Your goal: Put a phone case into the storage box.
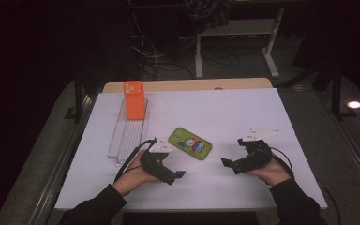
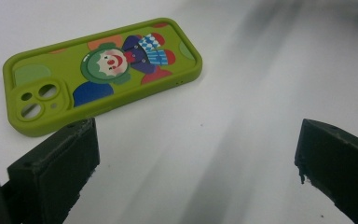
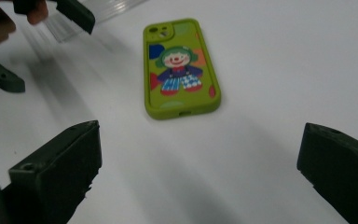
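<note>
One orange phone case (image 1: 133, 99) already stands in the clear rack (image 1: 127, 136); the green clown case (image 1: 190, 143) lies flat between both tongs, left (image 1: 180, 175) and right (image 1: 225, 162) gaping empty, unracked yet.

I see two phone cases: one green case (image 1: 190, 143) with a clown on it and one orange case (image 1: 133, 99). There is one clear tray (image 1: 127, 136). I hold two grippers, my left gripper (image 1: 177, 176) and my right gripper (image 1: 227, 163).
</note>
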Demonstrator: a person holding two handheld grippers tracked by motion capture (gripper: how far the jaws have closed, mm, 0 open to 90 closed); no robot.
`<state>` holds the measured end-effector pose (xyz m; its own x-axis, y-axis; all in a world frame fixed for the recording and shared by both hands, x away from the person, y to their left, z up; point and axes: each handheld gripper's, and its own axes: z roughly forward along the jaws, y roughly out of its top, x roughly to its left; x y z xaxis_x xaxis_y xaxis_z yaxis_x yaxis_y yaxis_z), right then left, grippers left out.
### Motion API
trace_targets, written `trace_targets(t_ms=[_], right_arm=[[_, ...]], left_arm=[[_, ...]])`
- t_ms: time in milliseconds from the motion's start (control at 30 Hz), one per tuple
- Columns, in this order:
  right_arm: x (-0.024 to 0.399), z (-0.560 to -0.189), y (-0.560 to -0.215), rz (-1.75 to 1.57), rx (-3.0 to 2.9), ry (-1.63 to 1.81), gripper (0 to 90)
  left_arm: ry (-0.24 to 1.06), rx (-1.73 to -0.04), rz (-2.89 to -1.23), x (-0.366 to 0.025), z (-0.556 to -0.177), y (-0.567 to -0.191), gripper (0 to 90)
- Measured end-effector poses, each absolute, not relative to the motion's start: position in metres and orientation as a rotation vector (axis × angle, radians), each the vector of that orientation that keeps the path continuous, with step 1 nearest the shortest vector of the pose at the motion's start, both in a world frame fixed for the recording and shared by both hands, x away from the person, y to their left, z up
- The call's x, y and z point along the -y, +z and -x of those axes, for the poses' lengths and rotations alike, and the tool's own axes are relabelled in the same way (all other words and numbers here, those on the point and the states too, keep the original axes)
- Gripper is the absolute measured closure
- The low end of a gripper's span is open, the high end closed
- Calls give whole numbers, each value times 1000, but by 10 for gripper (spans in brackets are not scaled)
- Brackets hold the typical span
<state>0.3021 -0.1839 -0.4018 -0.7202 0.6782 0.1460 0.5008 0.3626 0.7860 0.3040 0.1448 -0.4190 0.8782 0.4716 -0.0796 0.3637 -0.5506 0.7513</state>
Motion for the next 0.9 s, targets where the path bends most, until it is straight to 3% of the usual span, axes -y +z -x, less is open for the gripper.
trace_targets(t_ms=[900], right_arm=[[129, -360, -369, -964, -2418, 1364, 0]], left_arm=[[154, -592, -2208, -144, -304, -421, 0]])
